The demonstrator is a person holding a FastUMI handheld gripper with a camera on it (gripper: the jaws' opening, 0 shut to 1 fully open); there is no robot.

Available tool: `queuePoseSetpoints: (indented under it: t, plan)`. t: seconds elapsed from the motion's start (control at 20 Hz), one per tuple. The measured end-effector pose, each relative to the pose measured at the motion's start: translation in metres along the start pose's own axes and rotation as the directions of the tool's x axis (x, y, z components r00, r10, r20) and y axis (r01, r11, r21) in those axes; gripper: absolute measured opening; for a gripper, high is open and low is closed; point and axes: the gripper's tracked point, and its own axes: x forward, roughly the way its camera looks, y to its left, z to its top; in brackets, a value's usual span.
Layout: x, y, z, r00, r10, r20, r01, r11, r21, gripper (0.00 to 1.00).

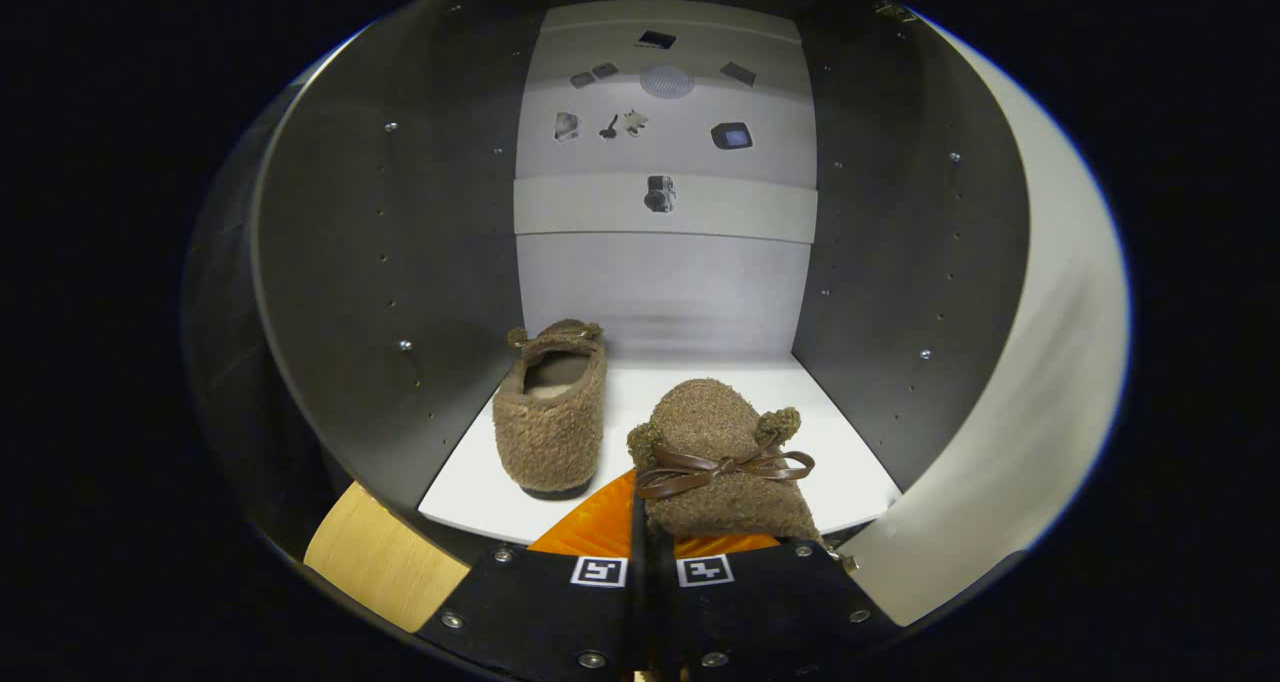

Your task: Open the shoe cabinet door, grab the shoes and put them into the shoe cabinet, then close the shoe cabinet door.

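Where the cabinet [900, 292] stands open, its interior shows dark side walls, a pale back panel and a white shelf [470, 502]. Item one: a brown fuzzy slipper [551, 417] resting on the shelf, left of centre, heel toward the near edge. Item two: a matching slipper [722, 470] with a brown leather bow, pinched between the fingers of the gripper [652, 537], which are drawn narrow upon it, at the shelf's near edge. Item three: the pale door [1040, 382], swung open at right.

No readable text anywhere; the hand-held gripper [655, 547] bears only two square coded markers [600, 571].
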Motion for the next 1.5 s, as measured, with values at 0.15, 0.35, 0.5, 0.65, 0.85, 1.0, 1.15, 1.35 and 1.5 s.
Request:
queuePoseSetpoints:
  t: [0.15,0.35,0.5,0.65,0.85,1.0,1.15,1.35,1.5]
  plan:
    - [0.029,-0.003,0.008,1.000,0.017,-0.014,-0.017,1.000,-0.002,0.04]
    - [0.071,-0.007,0.017,0.998,0.040,-0.041,-0.040,0.999,0.008,0.04]
    - [0.100,-0.006,0.026,0.997,0.052,-0.049,-0.052,0.999,0.000,0.05]
    - [0.124,-0.007,0.029,0.997,0.054,-0.055,-0.055,0.998,-0.021,0.05]
    - [0.132,-0.006,0.028,0.996,0.058,-0.071,-0.058,0.998,0.000,0.13]
    - [0.125,-0.009,0.026,0.997,0.027,-0.072,-0.029,0.999,-0.029,0.33]
    - [0.107,-0.007,0.032,0.998,0.025,-0.056,-0.027,0.999,-0.036,0.47]
    - [0.072,-0.005,0.037,0.999,0.021,-0.025,-0.022,0.999,-0.033,0.56]
    - [0.038,-0.001,0.036,1.000,0.018,-0.003,-0.018,0.999,-0.034,0.61]
